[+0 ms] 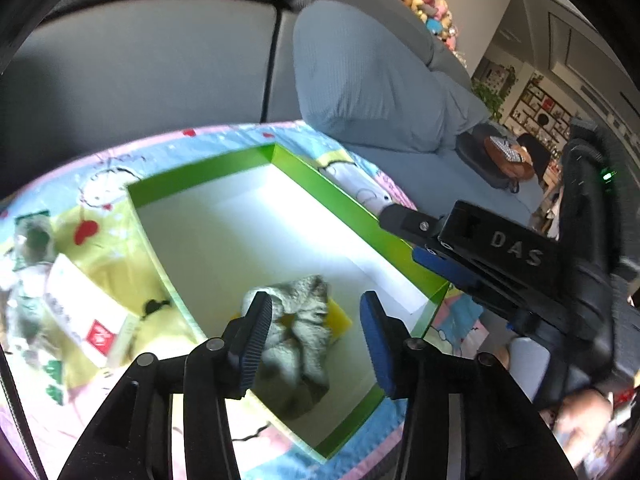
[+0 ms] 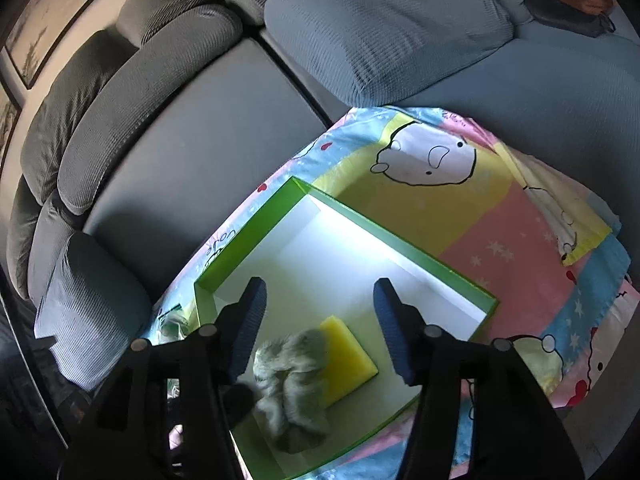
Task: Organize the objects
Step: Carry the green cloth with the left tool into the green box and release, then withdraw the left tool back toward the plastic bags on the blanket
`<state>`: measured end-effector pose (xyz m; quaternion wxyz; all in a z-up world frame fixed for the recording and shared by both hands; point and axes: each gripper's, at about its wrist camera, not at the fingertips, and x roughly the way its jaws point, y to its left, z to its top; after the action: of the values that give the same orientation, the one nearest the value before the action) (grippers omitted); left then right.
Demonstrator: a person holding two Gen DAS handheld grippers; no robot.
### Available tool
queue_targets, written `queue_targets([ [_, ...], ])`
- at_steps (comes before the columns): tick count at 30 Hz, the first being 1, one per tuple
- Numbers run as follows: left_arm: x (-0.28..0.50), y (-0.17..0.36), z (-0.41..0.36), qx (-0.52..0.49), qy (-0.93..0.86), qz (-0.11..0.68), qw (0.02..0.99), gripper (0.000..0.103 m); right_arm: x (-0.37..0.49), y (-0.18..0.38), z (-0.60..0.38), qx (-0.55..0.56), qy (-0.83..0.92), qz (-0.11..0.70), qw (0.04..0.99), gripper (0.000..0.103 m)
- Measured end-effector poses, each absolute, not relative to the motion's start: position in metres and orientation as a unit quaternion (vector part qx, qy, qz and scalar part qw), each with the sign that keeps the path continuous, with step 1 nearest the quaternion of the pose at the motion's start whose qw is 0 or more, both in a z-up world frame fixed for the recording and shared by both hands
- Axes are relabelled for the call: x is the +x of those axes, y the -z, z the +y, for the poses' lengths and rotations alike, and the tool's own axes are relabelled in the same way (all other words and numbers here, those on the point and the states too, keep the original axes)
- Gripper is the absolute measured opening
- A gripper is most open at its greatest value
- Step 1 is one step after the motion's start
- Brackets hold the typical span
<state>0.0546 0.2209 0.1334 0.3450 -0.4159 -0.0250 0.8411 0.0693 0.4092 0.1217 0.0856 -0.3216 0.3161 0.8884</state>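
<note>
Box: green card walls look smooth with a slight sheen, floor matt white. Inside the box, a fuzzy grey cloth is seen over a matt yellow foam sponge. Under the box, a smooth printed cartoon sheet; behind it, ribbed matt grey sofa fabric. Gripper pads look like ridged blue rubber on matt black plastic.

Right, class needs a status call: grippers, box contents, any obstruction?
Both grippers, left and right, open, empty. Grey cloth lying on yellow sponge inside green box. Nothing blocking.
</note>
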Motion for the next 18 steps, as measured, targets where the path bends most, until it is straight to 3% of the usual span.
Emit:
queue_targets([
  [4,0.059,-0.149,0.195,-0.397,-0.856,-0.03,0.329,0.06,0.07,-0.126,0.402,-0.32,-0.892,0.308,0.082,0.056],
  [8,0.06,-0.157,0.167,-0.386,-0.872,-0.025,0.299,0.069,0.065,-0.134,0.386,-0.314,-0.9,0.3,0.045,0.063],
  [16,0.044,-0.137,0.094,-0.408,-0.888,-0.05,0.207,0.069,0.054,-0.151,0.336,-0.314,-0.911,0.261,-0.05,0.065],
  [18,0.041,-0.126,0.076,-0.415,-0.89,-0.057,0.179,0.069,0.049,-0.153,0.32,-0.318,-0.912,0.247,-0.07,0.072],
])
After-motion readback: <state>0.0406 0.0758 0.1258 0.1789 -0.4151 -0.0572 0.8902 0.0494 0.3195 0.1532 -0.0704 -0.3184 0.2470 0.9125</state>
